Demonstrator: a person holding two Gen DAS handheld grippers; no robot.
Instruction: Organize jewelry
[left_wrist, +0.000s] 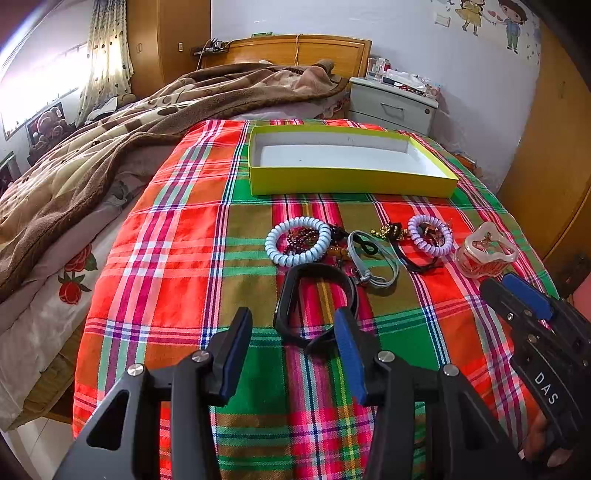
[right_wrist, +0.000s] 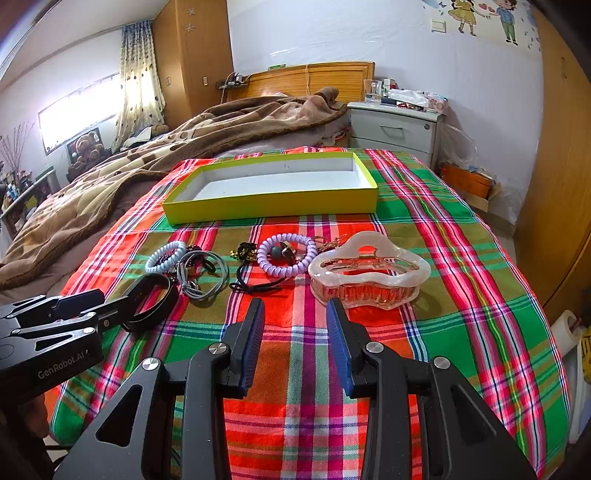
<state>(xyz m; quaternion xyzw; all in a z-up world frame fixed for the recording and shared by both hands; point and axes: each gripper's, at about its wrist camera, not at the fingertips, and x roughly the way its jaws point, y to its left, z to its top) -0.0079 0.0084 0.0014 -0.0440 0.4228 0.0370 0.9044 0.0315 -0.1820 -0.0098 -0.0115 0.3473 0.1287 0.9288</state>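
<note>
Bed covered by a plaid cloth (right_wrist: 461, 258) in red, green and pink, with jewelry and hair accessories laid out in a row near the shallow yellow box (right_wrist: 273, 206), taken here as the landmark. The box, white inside, holds nothing and lies on the cloth on the headboard side of the row.

On the near side of the box, from its left end to its right: a pale blue spiral hair tie (left_wrist: 297, 241) ringed around dark red beads (left_wrist: 301, 236); a grey cord loop (left_wrist: 373, 264) with a small metal fitting; a black cord (right_wrist: 255, 286) beside a cluster of gold-coloured beads (left_wrist: 384, 232); a lilac spiral hair tie (right_wrist: 287, 254) with small pieces lying inside its ring; and a translucent pink-white claw hair clip (right_wrist: 369, 273), which stands farthest toward the right end. A black band bracelet (left_wrist: 314, 306) lies nearer the camera than the blue hair tie, farther from the box than the rest of the row.

Left gripper (left_wrist: 291, 350): jaws wide apart and holding nothing, poised above the cloth just short of the black band, whose near edge shows between the fingers. Right gripper (right_wrist: 295, 339): jaws likewise apart and holding nothing, pointing toward the claw clip, which lies just beyond its right finger; contact with the clip cannot be told.

A brown blanket (right_wrist: 184, 140) lies beyond the left of the box, a white bedside cabinet (right_wrist: 395, 129) beyond the right.
</note>
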